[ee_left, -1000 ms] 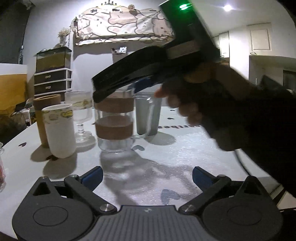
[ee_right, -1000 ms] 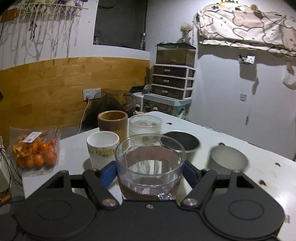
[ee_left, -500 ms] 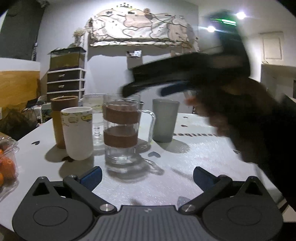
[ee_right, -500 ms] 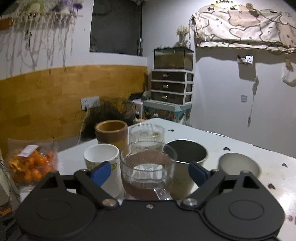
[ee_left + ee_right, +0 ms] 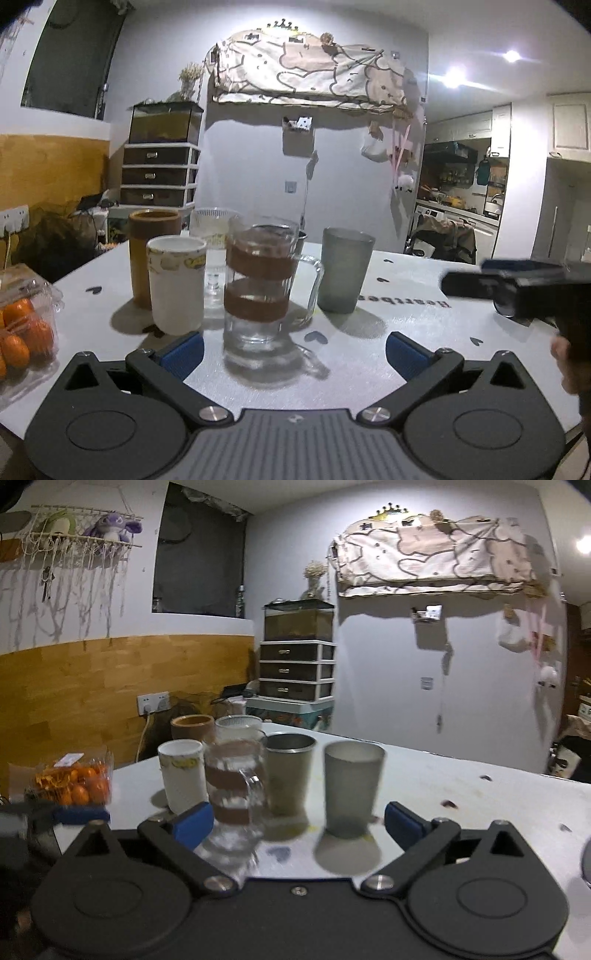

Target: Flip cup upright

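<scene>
A clear glass mug with two brown bands (image 5: pixel 260 284) stands upright on the white table (image 5: pixel 406 332), its handle to the right; it also shows in the right wrist view (image 5: pixel 234 786). My left gripper (image 5: pixel 294 350) is open and empty just in front of the mug. My right gripper (image 5: pixel 298 825) is open and empty, drawn back from the mug; it shows from the side at the right of the left wrist view (image 5: pixel 517 280).
Around the mug stand a white paper cup (image 5: pixel 176 284), a brown cylinder cup (image 5: pixel 153 254), a ribbed glass (image 5: pixel 214 240), a steel cup (image 5: pixel 289 771) and a grey tumbler (image 5: pixel 343 269). A box of oranges (image 5: pixel 22 328) lies at the left edge.
My right gripper let go of the glass mug, opened and pulled back to the right. The mug now stands free on the table. My left gripper stayed open.
</scene>
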### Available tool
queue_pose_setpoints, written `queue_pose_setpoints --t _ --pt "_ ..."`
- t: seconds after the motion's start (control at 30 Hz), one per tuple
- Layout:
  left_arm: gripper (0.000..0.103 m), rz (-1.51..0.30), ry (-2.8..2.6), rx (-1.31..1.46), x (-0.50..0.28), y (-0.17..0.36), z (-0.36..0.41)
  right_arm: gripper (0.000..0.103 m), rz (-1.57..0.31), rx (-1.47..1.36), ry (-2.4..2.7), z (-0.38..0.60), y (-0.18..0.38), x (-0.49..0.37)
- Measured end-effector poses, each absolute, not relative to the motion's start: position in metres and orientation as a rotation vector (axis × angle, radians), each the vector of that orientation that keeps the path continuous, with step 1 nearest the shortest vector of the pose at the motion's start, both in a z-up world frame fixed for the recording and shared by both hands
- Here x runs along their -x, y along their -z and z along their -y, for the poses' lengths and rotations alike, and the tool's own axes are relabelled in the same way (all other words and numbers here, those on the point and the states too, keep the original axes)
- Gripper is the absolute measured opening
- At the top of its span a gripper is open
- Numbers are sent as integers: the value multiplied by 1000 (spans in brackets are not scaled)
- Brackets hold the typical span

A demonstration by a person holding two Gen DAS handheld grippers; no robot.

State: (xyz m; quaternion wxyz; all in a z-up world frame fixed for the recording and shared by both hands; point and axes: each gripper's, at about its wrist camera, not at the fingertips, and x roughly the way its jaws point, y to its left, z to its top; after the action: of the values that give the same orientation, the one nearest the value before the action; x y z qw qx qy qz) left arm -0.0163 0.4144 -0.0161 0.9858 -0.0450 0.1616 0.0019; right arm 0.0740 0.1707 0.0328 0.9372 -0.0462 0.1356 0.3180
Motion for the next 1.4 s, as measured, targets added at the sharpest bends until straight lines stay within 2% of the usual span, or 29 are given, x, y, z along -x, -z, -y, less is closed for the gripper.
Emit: queue_pose_setpoints --t 0.6,1.4 --pt "103 -337 -59 36 24 10 -392 103 -283 51 -516 -126 -10 -47" --pt "103 -333 -80 21 24 10 -389 103 -281 44 -510 -123 -8 -44"
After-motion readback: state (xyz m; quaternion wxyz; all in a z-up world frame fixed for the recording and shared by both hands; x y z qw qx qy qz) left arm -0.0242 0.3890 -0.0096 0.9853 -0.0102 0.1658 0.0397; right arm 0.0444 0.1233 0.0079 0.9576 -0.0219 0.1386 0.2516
